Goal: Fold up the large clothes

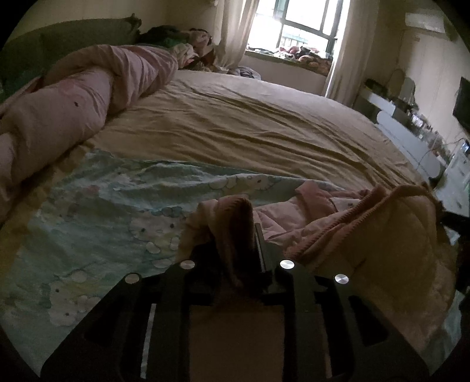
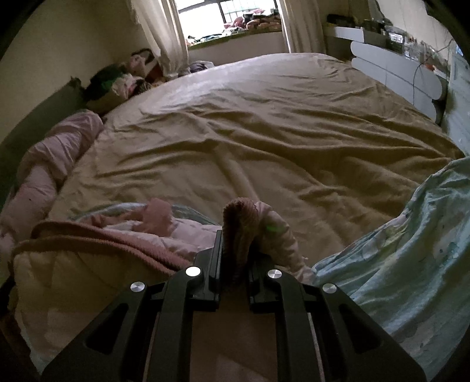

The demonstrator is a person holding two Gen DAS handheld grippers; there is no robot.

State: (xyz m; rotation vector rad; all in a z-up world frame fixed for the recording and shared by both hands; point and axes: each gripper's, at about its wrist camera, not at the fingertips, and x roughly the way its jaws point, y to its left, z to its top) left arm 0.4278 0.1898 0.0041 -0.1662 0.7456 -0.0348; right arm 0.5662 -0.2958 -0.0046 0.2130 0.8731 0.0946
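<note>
Nearest in the left wrist view, the left tool [image 1: 235, 235] is closed on a bunched pink ribbed edge of the pink garment [image 1: 367, 235], the cloth standing up between its two black fingers and trailing back into the mechanism. In the right wrist view the right tool [image 2: 235, 244] is likewise clamped on a ribbed pink hem of the same pink garment [image 2: 88, 249], which rises as a rounded fold between the fingers. The garment is a thick quilted piece with a cream lining and a rose-coloured knitted trim; it lies heaped at the near edge of the bed [image 1: 249, 123], to the right of the left tool and to the left of the right tool, so that it spans the space between them. Beneath and beside it lies a pale blue printed quilt [image 1: 88, 205] with cartoon motifs, spread to the left in the left view and seen rumpled at the right in the right view [image 2: 411, 249]. Beyond these, the tan sheet of the bed [image 2: 249, 132] stretches away, creased in long wrinkles. Along the left side of the bed runs a rolled pink duvet [image 1: 73, 97], against a dark green headboard [image 1: 73, 38]. At the far left corner sits a pile of mixed clothes [image 2: 123, 79]. Farthest, a bright window [image 1: 293, 26] flanked by pale curtains [image 1: 235, 29] has a sill carrying soft items, and a white dresser [image 2: 396, 64] stands at the far right.
</note>
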